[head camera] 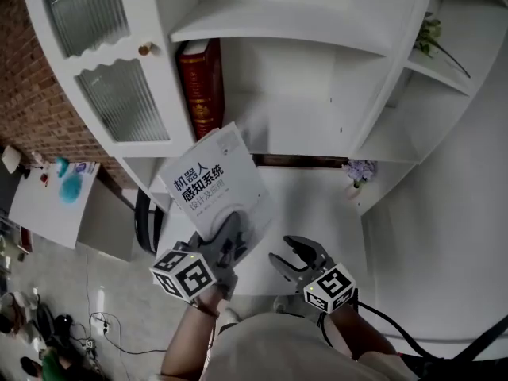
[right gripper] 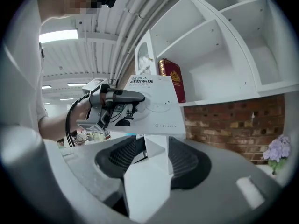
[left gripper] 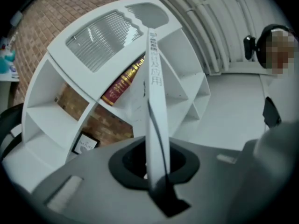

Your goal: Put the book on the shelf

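Observation:
My left gripper (head camera: 230, 232) is shut on the lower edge of a white book (head camera: 214, 189) with black Chinese print, held up in front of the white shelf unit (head camera: 317, 30). In the left gripper view the book (left gripper: 156, 78) stands edge-on between the jaws of that gripper (left gripper: 156, 167). A dark red book (head camera: 202, 86) stands upright in the compartment behind it. My right gripper (head camera: 295, 252) hangs open just right of the book, holding nothing. From the right gripper (right gripper: 156, 157) I see the book's cover (right gripper: 154, 111), with the left gripper (right gripper: 112, 99) clamped on it.
Two ribbed-glass cabinet doors (head camera: 119, 101) close the shelf unit's left side. Purple flowers (head camera: 359, 171) sit on a lower shelf and a green plant (head camera: 430, 34) on an upper right one. A framed picture (left gripper: 85, 143) leans in a low compartment. A white table (head camera: 48, 197) stands at left.

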A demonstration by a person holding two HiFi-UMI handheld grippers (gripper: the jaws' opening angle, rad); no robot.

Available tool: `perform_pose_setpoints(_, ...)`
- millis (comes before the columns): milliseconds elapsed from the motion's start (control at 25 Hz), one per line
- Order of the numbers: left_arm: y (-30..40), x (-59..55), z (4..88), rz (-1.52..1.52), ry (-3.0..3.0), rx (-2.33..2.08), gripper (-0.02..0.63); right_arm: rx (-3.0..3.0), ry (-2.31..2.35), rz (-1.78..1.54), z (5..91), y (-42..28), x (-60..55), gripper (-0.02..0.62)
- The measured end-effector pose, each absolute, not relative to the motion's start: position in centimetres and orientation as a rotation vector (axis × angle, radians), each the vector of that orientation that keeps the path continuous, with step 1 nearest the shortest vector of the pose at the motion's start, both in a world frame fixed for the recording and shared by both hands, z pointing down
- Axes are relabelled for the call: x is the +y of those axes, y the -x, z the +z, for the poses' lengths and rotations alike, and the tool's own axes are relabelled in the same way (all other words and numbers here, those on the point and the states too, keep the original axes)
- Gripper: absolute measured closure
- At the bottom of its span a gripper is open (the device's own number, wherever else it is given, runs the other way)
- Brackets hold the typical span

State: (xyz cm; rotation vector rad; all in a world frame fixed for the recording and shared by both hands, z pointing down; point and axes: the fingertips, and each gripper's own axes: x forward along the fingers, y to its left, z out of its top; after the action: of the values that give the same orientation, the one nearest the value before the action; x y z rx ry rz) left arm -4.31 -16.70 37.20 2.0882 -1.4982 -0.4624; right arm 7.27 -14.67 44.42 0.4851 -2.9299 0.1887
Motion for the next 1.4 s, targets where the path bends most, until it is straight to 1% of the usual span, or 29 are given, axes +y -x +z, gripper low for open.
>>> perform_pose_setpoints(440, 3.6, -21.1, 30.3, -0.530, -2.086, -1.660, 0.551, -3.109, -0.219, 0.099, 34.1, -6.2, -20.8, 0.379)
perform_pose_setpoints(480, 3.4, -21.2, 29.7, -0.537, -2.090, -1.673, 0.551, -3.125, -0.204, 0.091, 33.3, -6.2, -21.1, 0.387)
perform_pose_setpoints(760, 2.8, -23.2, 26.7, -0.492, -2.128, -1.842, 0.551, -3.163, -0.149, -0.098, 29.5, -5.4, -23.7, 0.402)
perform_pose_setpoints(880, 3.1, -24.5, 25.5, -0.471, -2.140, -1.910, 0.551, -3.156, -0.145, -0.121, 28.5, -4.1, -25.6, 0.402)
perform_pose_setpoints(1120, 3.9, -27.7, 24.8, -0.353, -2.193, -2.037, 0.551, -3.099, -0.267, -0.068, 28.5, -1.4, -30.7, 0.445)
perform_pose_setpoints(1200, 4.4, -28.8, 24.9, -0.332, -2.203, -2.032, 0.551, -3.078, -0.313, -0.036, 28.6, -0.6, -32.4, 0.503)
perform_pose_setpoints(1400, 6.3, -31.5, 26.5, -0.289, -2.152, -2.078, 0.551, -3.032, -0.267, 0.184, 29.7, 2.0, -34.8, 0.517)
